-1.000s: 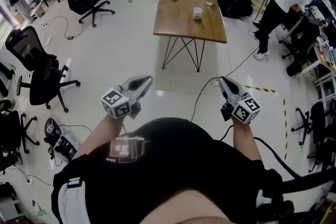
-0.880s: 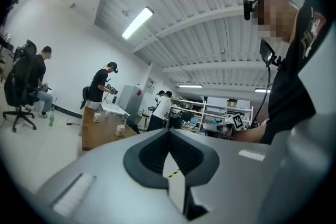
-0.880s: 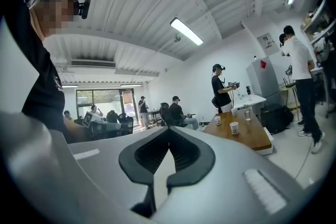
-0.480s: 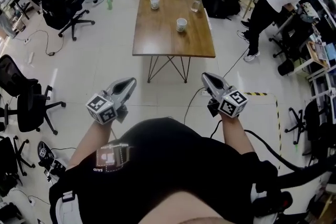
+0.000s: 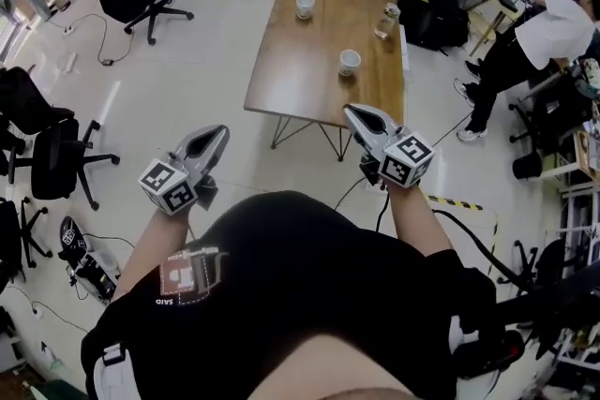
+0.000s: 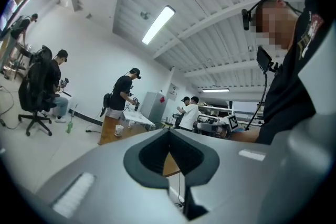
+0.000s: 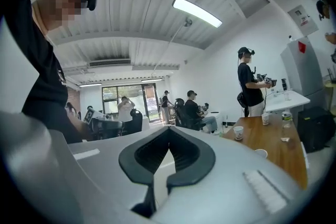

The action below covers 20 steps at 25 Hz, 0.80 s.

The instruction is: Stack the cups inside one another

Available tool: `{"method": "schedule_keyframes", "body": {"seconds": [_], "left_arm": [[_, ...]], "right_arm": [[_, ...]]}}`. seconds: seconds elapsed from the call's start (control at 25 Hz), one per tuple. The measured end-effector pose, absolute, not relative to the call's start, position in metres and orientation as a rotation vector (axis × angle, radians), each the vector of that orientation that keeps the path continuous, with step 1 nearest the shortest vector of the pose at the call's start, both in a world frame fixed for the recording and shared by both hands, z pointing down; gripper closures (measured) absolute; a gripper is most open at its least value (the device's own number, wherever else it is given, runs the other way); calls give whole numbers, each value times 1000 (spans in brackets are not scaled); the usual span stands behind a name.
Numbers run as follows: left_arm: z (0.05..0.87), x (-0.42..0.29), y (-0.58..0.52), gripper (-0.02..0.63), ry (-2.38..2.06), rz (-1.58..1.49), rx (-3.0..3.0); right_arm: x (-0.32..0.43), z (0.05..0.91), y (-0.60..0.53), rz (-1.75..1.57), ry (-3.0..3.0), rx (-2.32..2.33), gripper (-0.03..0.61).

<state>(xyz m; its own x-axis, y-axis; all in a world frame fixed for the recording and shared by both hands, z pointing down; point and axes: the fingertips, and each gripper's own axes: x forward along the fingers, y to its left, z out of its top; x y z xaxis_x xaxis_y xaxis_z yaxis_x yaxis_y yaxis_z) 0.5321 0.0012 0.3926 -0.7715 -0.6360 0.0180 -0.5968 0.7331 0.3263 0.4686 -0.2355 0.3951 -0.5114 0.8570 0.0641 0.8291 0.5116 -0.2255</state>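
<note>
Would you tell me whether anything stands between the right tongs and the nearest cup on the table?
Nothing visible does: between the right tongs and the nearest cup lies only bare table. The bottle stands farther back, to one side.

3 cups (image 5: 349, 62): white. Surface (image 5: 298, 61): brown wood grain. Left gripper (image 5: 217, 134) and right gripper (image 5: 354, 112): grey shells, black fingers (image 7: 130, 164), black-and-white square-marker cubes. Floor (image 5: 187, 89): pale tile. Shirt (image 5: 309, 276): black.
</note>
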Motion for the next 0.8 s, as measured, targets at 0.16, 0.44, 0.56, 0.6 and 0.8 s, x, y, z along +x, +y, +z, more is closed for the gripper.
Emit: {"method": "schedule_keyframes", "body": {"seconds": [0.16, 0.44, 0.56, 0.6, 0.8], "left_arm": [[404, 514, 66, 612, -2832, -497, 966], [399, 475, 217, 612, -2811, -473, 1067], [383, 462, 274, 612, -2772, -439, 1093], [378, 458, 292, 612, -2765, -426, 1102], [365, 431, 360, 612, -2754, -417, 1088]], "right_arm": [[446, 406, -182, 241, -2557, -1459, 565], [415, 402, -53, 272, -2660, -1321, 565], [407, 398, 3, 321, -2665, -1285, 565], [403, 396, 20, 325, -2671, -1274, 565], [388, 392, 94, 307, -2638, -1287, 565]]}}
